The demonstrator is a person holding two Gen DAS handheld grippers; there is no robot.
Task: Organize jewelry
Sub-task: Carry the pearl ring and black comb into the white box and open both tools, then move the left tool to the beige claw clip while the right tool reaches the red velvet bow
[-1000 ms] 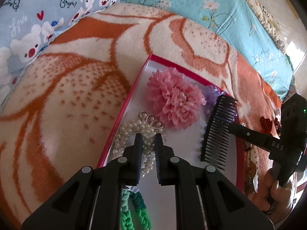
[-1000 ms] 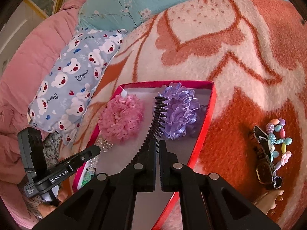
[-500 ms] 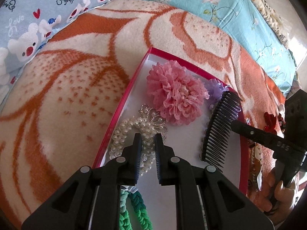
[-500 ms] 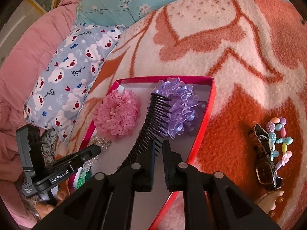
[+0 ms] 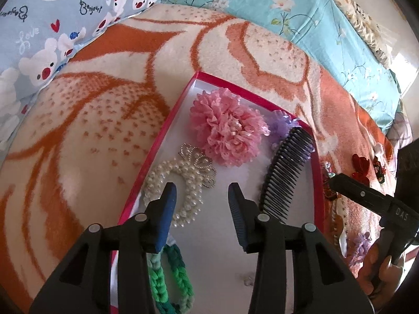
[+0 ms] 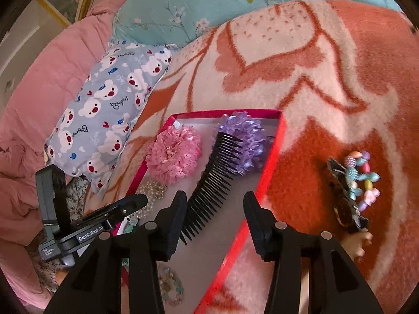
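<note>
Opening, both jaws spread with nothing between: left hand-held gripper (image 5: pixel 201 191) over the pearl bracelet (image 5: pixel 180 180), right hand-held gripper (image 6: pixel 214 202) beside the black comb (image 6: pixel 214 180). Comb lies free in the red box (image 6: pixel 272 151) on the bed blanket (image 6: pixel 327 78), tip against the purple scrunchie (image 6: pixel 246 136). We judge it light, stiff, teeth snappable; grip the spine. Readable: "GenRobot.AI", "DAS", pillow (image 5: pixel 52 26) "Bonjour", "Love".

Both wrist cameras look down, close, from opposite sides, sharing the red tray (image 5: pixel 167 120).
</note>
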